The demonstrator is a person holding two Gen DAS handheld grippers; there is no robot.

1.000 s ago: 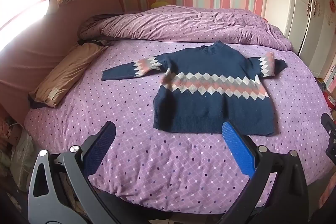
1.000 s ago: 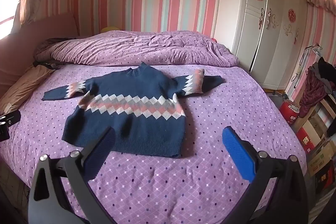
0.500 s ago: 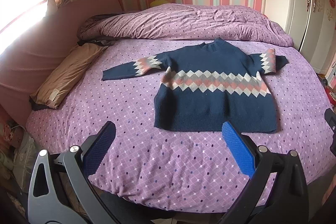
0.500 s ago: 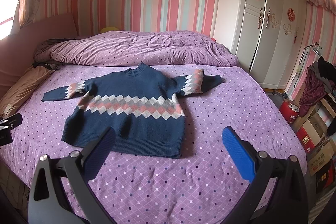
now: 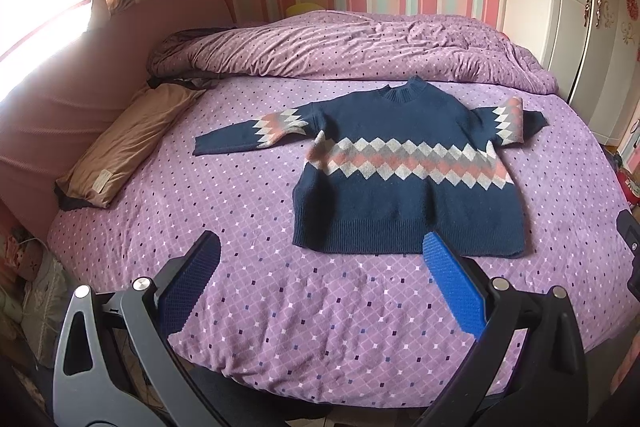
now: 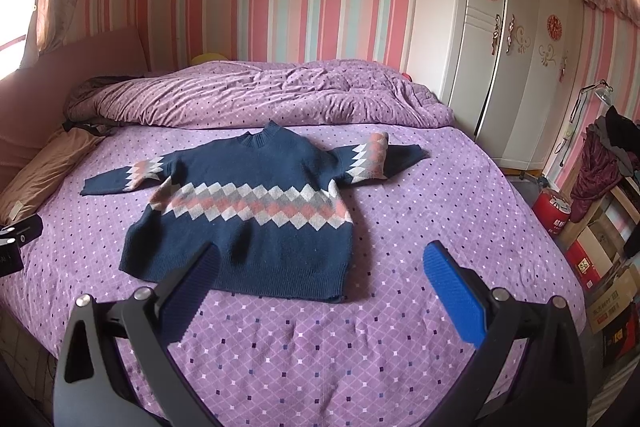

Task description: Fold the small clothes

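While spread wide — both tongs [image 5: 320,247] [image 6: 320,251] empty.

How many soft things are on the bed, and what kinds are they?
Sweater: 1, navy with a diamond band, lying flat and unfolded.
Quilt: 1, purple, bunched at the far side.
Pillow: 1, tan, at the left edge.
Total: 3 soft things on the bed.

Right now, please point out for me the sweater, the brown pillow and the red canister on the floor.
sweater [image 6: 256,243]: right wrist view, on the plain navy body below the diamond band.
brown pillow [image 5: 128,143]: left wrist view, on its upper face.
red canister [image 6: 554,213]: right wrist view, on its side wall.
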